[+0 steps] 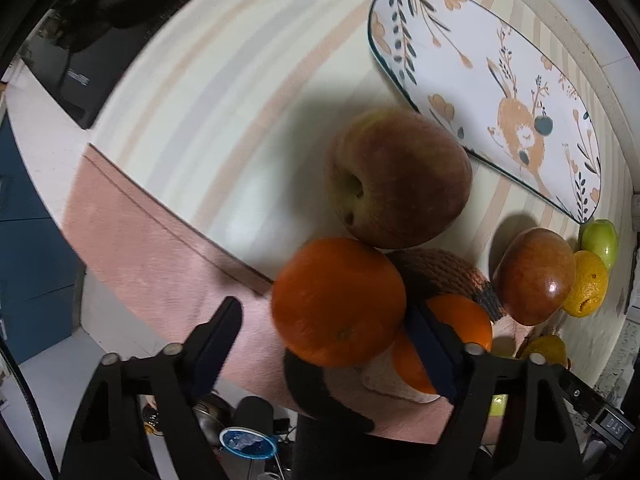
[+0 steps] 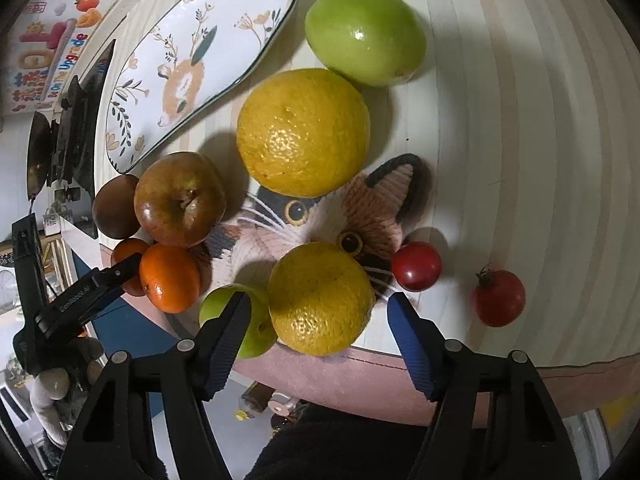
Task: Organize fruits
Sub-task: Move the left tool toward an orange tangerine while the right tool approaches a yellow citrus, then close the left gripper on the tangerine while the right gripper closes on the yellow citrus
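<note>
The oval plate (image 2: pixel 208 60) is the largest item and, by judgement, the destination. It lies flat on the striped tablecloth (image 2: pixel 520 120), bare of fruit. It looks like glazed ceramic: rigid, breakable, slick. Fruit set on it may roll, so set each piece down low and gently.

The fruits cluster beside the plate, around a knitted cat mat (image 2: pixel 360 216):
- Apples: the large apple (image 1: pixel 400 176) and a darker apple (image 2: pixel 180 200) look firm and fairly heavy, with waxy skin. Grip across the widest girth.
- Citrus: the upper yellow citrus (image 2: pixel 304 132), the near yellow citrus (image 2: pixel 320 300) and the orange (image 1: pixel 340 300) are round, with pebbled peel that should give good friction. Grip at the equator with moderate pressure.
- Green fruits: the larger green fruit (image 2: pixel 364 32) is smooth, glossy and likely slippery.
- Two cherry tomatoes (image 2: pixel 416 266) are small, light, thin-skinned. Use minimal force.

Left gripper (image 1: pixel 324 340): partly open. One finger (image 1: pixel 432 352) lies against the orange; the other stands clear. No grip yet.

Right gripper (image 2: pixel 316 328): partly open. Its jaws straddle the near yellow citrus with gaps on both sides. Nothing is held.

The cloth has a pink hem at the table edge. Beyond are a dark floor and clutter. A bright poster (image 2: pixel 44 52) shows at one side.
</note>
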Demonstrator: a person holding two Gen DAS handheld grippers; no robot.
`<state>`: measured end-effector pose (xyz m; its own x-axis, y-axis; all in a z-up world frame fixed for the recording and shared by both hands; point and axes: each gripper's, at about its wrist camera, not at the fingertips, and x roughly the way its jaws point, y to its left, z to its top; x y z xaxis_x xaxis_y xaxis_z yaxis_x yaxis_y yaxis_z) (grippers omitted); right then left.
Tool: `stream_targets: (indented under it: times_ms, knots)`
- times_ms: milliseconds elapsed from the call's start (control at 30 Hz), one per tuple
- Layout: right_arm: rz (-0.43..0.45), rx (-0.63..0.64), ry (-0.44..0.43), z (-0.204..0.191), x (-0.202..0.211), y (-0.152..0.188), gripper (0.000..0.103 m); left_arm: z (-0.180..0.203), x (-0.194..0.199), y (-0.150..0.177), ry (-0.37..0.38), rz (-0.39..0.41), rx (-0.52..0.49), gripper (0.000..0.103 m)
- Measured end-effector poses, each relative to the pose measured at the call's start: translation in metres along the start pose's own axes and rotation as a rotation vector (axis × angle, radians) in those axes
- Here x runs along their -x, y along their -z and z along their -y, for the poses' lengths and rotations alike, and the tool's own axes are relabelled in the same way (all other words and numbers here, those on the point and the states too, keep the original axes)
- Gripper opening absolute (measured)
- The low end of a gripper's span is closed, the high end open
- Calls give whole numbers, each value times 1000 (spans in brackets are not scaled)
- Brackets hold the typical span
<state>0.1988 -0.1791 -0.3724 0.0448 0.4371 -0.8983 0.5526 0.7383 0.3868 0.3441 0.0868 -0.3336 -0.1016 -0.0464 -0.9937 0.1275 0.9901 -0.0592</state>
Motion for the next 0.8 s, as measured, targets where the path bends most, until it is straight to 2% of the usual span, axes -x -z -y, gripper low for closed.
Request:
stream_targets:
  times_ms: [133, 267, 467, 600, 800]
  knots:
    - [-16, -2, 5, -3, -7, -5, 68, 1, 0, 2, 36, 12, 2, 64]
    - [-9, 20, 24, -5, -7, -6, 62, 4, 7, 6, 26, 27, 4, 64]
    - [13, 83, 57, -14, -5, -3, 61, 7, 2, 22, -23, 72, -28, 63]
    - [17, 123, 61, -21, 1, 2, 60, 11, 21, 35, -22, 92, -42, 63]
    - [88, 164, -3, -39, 49, -1, 60, 21, 79, 57, 48, 155, -76, 63]
